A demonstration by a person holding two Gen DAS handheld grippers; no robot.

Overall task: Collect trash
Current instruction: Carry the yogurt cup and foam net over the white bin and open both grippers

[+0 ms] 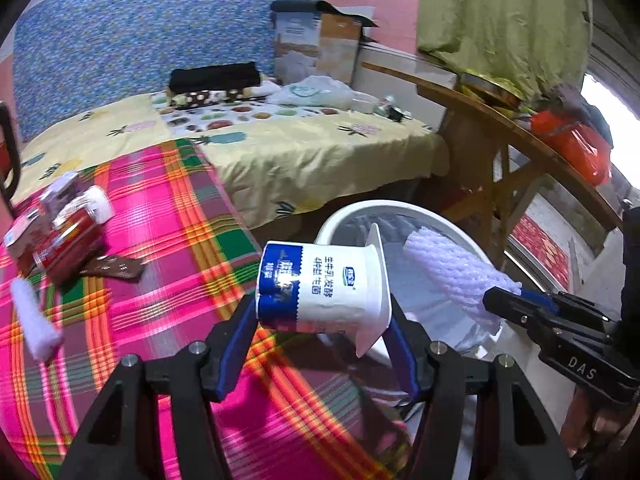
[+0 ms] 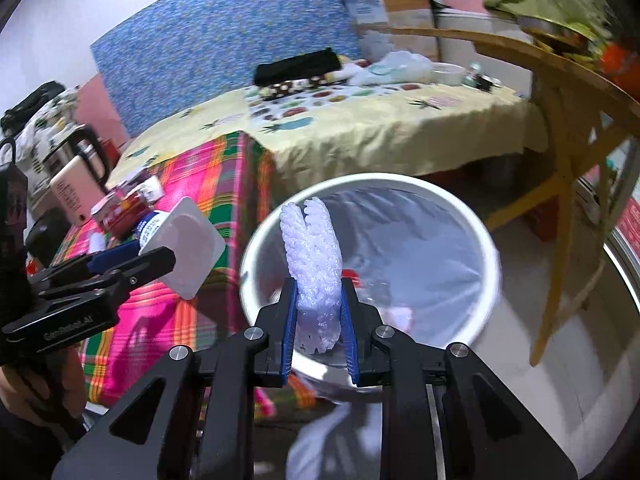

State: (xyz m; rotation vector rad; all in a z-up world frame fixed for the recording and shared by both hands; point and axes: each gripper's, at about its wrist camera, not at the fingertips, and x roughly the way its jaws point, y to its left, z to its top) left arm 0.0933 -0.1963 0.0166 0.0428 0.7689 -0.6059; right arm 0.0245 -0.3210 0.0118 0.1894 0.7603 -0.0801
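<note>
While clamping foam net [image 2: 314, 258], right gripper [image 2: 320, 316] narrow.

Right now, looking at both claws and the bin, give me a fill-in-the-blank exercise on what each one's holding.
1. The left claw grips a ____ cup.
2. The right claw is shut on a white foam ____.
3. The foam hangs over the lined ____.
4. More trash lies on the ____ cloth.

Missing words: yogurt; net; bin; plaid

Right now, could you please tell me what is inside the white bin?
The white bin holds a clear plastic liner and a few scraps at the bottom; the foam net in the right tongs covers part of the inside.
</note>
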